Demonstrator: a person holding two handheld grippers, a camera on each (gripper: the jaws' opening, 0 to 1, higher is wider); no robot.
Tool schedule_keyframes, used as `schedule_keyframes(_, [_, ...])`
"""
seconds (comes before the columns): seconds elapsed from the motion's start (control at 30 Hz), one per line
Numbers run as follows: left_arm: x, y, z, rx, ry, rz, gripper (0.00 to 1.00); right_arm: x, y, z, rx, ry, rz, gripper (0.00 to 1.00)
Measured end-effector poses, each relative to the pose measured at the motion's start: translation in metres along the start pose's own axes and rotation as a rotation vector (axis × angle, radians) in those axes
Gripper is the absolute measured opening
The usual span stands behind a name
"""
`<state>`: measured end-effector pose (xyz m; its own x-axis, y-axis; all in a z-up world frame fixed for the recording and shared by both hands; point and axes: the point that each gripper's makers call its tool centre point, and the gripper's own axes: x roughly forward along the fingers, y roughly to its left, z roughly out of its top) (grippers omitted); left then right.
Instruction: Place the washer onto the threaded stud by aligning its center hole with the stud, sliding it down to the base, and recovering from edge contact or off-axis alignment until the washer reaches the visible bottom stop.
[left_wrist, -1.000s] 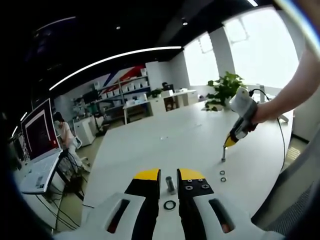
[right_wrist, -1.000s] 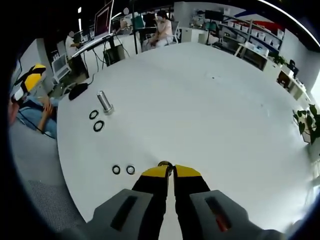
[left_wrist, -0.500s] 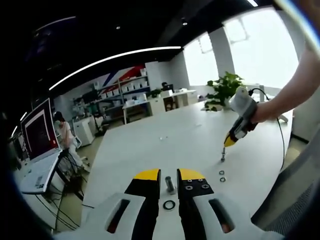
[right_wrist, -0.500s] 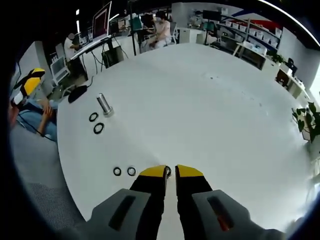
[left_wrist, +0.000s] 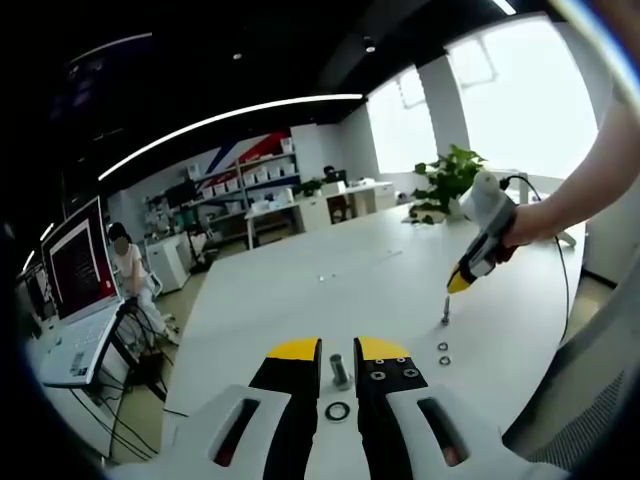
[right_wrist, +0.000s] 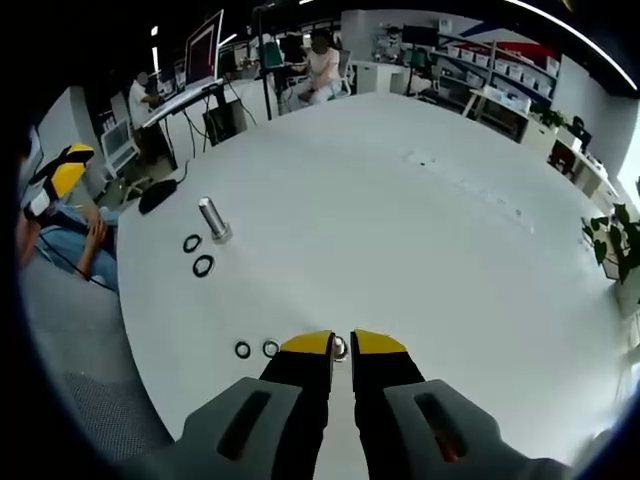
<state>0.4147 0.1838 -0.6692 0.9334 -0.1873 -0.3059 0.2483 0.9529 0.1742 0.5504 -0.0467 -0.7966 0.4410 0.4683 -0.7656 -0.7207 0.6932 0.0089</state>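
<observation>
A large threaded stud (left_wrist: 341, 369) stands upright on the white table (left_wrist: 330, 290), just beyond my left gripper (left_wrist: 340, 352), whose jaws are parted with nothing between them. A black washer (left_wrist: 338, 411) lies flat in front of the stud. In the right gripper view the same stud (right_wrist: 213, 219) stands at the left with two washers (right_wrist: 197, 255) beside it. My right gripper (right_wrist: 342, 344) is slightly open above a small silver stud (right_wrist: 340, 349). Two small washers (right_wrist: 257, 349) lie just to its left. The left gripper view shows a hand holding the right gripper (left_wrist: 467, 272) over the small stud (left_wrist: 446, 312).
The round table's near edge (right_wrist: 150, 370) runs close behind the small washers. A black mouse-like object (right_wrist: 157, 196) lies near the table rim. Desks with monitors (right_wrist: 205, 45), seated people and a plant (left_wrist: 447, 178) stand beyond the table.
The right gripper's jaws have parted a little and it has lifted slightly off the small stud. The left gripper, large stud and washers have not moved.
</observation>
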Motion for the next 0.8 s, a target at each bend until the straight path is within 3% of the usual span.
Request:
schedule_keyframes(0.4, [-0.001, -0.001, 0.003, 0.0, -0.011, -0.001, 0.11, -0.018, 0.003, 0.002, 0.046, -0.047, -0.008, 0.09])
schedule_keyframes(0.8, [-0.001, 0.0, 0.003, 0.003, -0.014, 0.004, 0.11, -0.031, 0.006, -0.009, 0.072, -0.062, -0.01, 0.09])
